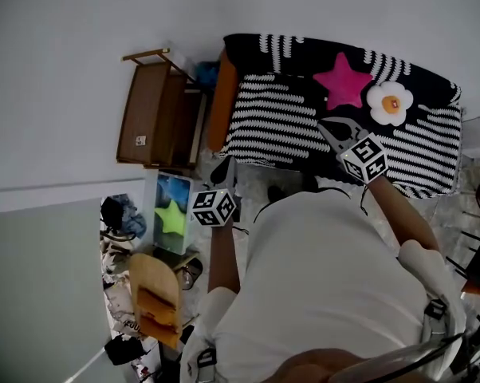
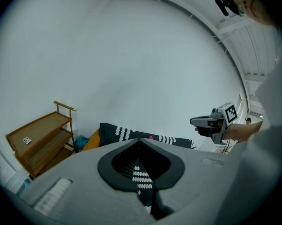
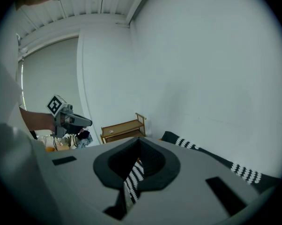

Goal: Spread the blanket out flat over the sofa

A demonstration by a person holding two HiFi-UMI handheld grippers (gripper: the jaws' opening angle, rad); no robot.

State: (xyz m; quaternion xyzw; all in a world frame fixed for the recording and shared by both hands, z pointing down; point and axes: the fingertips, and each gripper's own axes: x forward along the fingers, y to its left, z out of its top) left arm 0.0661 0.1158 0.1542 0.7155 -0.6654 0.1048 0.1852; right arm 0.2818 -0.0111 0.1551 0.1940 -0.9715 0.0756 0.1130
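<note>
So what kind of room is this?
Probably a living room at home: a sofa under a striped blanket, a pink star cushion on it, and a wooden shelf by the wall.

I wear a white short-sleeved shirt (image 1: 336, 278). My left claw (image 1: 223, 168) and right claw (image 1: 329, 128) are grey, each carrying a white cube with black square markers.

In both gripper views we see only a narrow striped strip of the blanket (image 2: 142, 178) pinched between the jaws. What hangs below the jaws is hidden behind each gripper's own grey body. In the head view, the person's torso (image 1: 336, 286) covers the blanket's near edge behind the right gripper (image 1: 329, 126). We cannot name the floor clutter (image 1: 124, 222), which lies beside the left gripper (image 1: 226, 170) and is too small.
</note>
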